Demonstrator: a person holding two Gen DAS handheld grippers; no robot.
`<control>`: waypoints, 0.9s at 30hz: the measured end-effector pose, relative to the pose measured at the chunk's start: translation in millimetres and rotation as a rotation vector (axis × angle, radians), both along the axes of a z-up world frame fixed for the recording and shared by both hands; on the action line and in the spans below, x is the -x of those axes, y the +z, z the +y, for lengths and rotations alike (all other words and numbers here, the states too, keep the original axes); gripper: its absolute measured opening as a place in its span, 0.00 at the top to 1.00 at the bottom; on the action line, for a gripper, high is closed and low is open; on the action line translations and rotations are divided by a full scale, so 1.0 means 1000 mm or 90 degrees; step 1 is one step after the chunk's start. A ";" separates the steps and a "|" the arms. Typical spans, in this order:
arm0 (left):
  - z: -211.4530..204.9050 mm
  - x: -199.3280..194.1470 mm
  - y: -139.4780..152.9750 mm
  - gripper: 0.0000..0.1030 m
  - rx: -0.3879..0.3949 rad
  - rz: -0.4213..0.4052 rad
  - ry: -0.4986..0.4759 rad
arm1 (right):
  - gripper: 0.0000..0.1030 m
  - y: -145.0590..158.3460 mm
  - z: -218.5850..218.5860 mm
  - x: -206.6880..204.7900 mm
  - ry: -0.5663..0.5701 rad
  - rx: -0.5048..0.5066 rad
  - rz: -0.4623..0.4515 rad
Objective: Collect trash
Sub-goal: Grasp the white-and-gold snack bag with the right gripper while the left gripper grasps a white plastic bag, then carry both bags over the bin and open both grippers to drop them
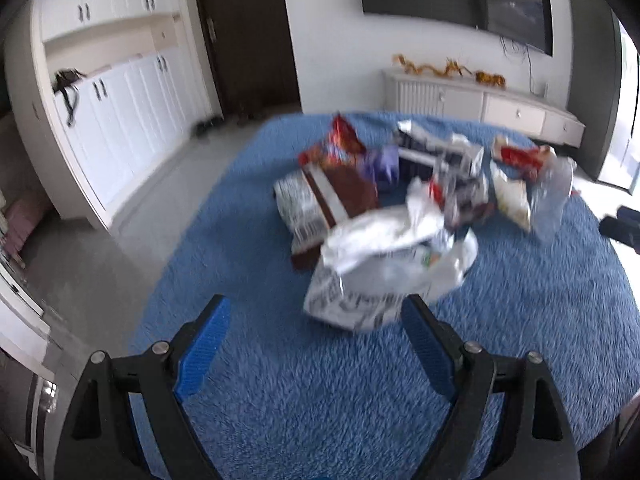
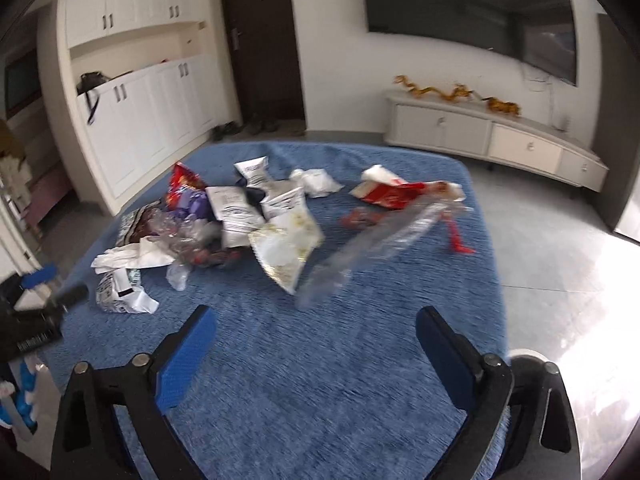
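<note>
The trash (image 2: pixel 224 220) lies in a loose heap on a blue rug (image 2: pixel 320 360), which covers the floor (image 2: pixel 560 260) of a room. Most of it sits toward the rug's far left side, with a few pieces strung out toward the far right corner.

In the right wrist view, a red bag (image 2: pixel 182 188) is at the heap's far left. White printed bags (image 2: pixel 236 208) are in the middle, and a white-and-yellow bag (image 2: pixel 286 248) lies on the near right of the heap. A clear bottle (image 2: pixel 372 240) lies just beside that bag, slanting toward a red-and-white wrapper (image 2: pixel 386 192) near the far right corner. Crumpled white paper (image 2: pixel 128 258) and a printed wrapper (image 2: pixel 120 298) lie at the near left of the heap.

The right gripper (image 2: pixel 316 330) hangs over bare rug, short of the bottle, its fingers (image 2: pixel 188 356) spread wide and holding nothing.

In the left wrist view, which is blurred, the left gripper (image 1: pixel 316 320) hovers just short of a white printed bag (image 1: pixel 352 304) at the near edge of the heap. Its fingers (image 1: pixel 204 348) are also wide apart and empty.

A white cabinet (image 2: pixel 140 120), a dark door (image 2: pixel 262 40), a wall screen (image 2: pixel 472 12) and a low sideboard (image 2: pixel 492 136) stand beyond the rug.
</note>
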State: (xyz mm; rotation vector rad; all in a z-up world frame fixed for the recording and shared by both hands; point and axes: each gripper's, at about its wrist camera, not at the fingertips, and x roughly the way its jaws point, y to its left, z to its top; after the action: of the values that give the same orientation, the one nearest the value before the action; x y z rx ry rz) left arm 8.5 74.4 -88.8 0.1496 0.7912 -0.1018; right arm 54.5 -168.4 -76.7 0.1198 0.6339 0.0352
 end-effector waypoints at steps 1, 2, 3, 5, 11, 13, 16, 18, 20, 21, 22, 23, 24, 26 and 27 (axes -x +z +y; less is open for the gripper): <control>0.000 -0.002 -0.002 0.16 0.007 0.009 -0.008 | 0.10 -0.001 0.002 -0.006 0.008 -0.004 0.005; -0.001 -0.005 -0.003 0.16 0.016 0.016 -0.017 | 0.13 -0.002 0.004 -0.014 0.018 -0.008 0.010; -0.003 -0.008 -0.003 0.16 0.033 0.024 -0.035 | 0.15 -0.003 0.006 -0.021 0.026 -0.009 0.014; -0.009 -0.012 -0.004 0.16 0.052 0.032 -0.064 | 0.19 -0.004 0.009 -0.034 0.040 -0.010 0.021; -0.047 -0.019 -0.011 0.16 0.032 0.048 -0.162 | 0.20 -0.009 0.015 -0.074 0.064 -0.019 0.042; -0.054 -0.029 -0.018 0.17 0.022 0.062 -0.164 | 0.20 -0.012 0.016 -0.088 0.068 -0.009 0.053; -0.056 -0.041 -0.026 0.25 0.033 0.088 -0.162 | 0.21 -0.021 0.017 -0.106 0.069 0.002 0.075; -0.055 -0.046 -0.029 0.41 0.036 0.099 -0.149 | 0.39 -0.027 0.015 -0.115 0.068 0.002 0.088; -0.051 -0.046 -0.028 0.53 0.042 0.098 -0.146 | 0.56 -0.032 0.011 -0.119 0.071 -0.014 0.104; -0.048 -0.046 -0.026 0.57 0.052 0.099 -0.145 | 0.60 -0.033 0.011 -0.118 0.074 -0.018 0.105; -0.045 -0.046 -0.024 0.60 0.064 0.100 -0.144 | 0.65 -0.033 0.010 -0.117 0.079 -0.022 0.104; -0.043 -0.045 -0.022 0.66 0.071 0.099 -0.145 | 0.67 -0.032 0.010 -0.113 0.086 -0.028 0.099; -0.042 -0.042 -0.019 0.68 0.074 0.095 -0.148 | 0.68 -0.030 0.009 -0.110 0.090 -0.033 0.094; -0.041 -0.037 -0.016 0.71 0.084 0.099 -0.160 | 0.69 -0.026 0.008 -0.103 0.095 -0.039 0.084; -0.039 -0.034 -0.013 0.79 0.099 0.106 -0.168 | 0.69 -0.023 0.007 -0.098 0.098 -0.046 0.077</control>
State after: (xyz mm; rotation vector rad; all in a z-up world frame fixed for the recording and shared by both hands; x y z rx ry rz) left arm 42.1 35.4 -101.4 0.0980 0.9223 -0.4296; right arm 152.6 -161.7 -99.9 0.1439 0.7621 0.2004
